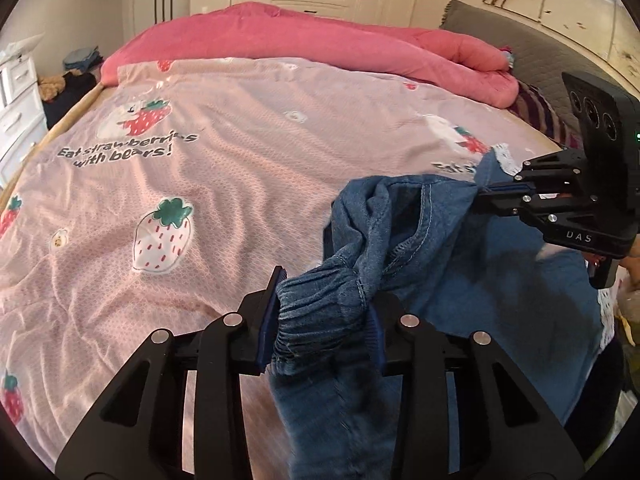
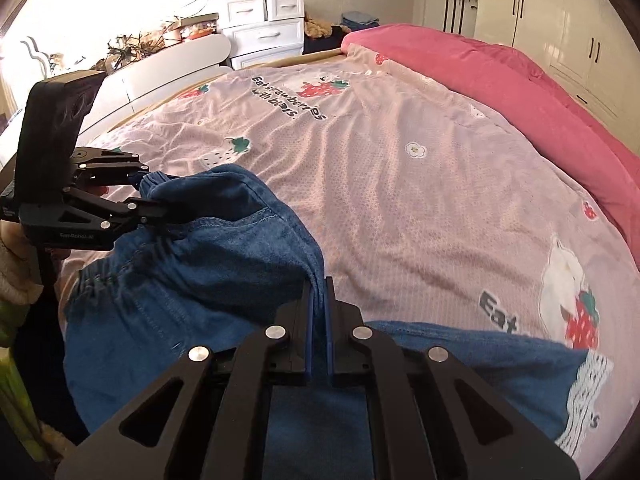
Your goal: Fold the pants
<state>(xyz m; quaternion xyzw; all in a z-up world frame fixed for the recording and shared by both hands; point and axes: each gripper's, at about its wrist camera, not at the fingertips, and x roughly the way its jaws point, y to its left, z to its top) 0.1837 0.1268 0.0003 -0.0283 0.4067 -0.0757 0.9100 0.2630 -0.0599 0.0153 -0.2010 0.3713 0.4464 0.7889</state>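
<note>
Blue denim pants (image 1: 460,280) with an elastic waistband hang bunched between my two grippers at the near edge of the bed; in the right wrist view (image 2: 208,248) they spread below the jaws. My left gripper (image 1: 324,300) is shut on the gathered waistband. It also shows in the right wrist view (image 2: 160,200) at the left, clamped on the waistband end. My right gripper (image 2: 319,304) is shut on a thin fold of the denim. In the left wrist view it (image 1: 486,192) pinches the cloth at the right. A white lace trim (image 2: 588,392) shows on the pants at the lower right.
The bed is covered by a pink strawberry-print sheet (image 1: 240,152). A rolled pink quilt (image 1: 320,40) lies along its far side, with a grey headboard cushion (image 1: 520,40) at the right. White drawers (image 2: 260,24) and cluttered furniture stand beyond the bed, and wardrobes (image 2: 560,20) line the wall.
</note>
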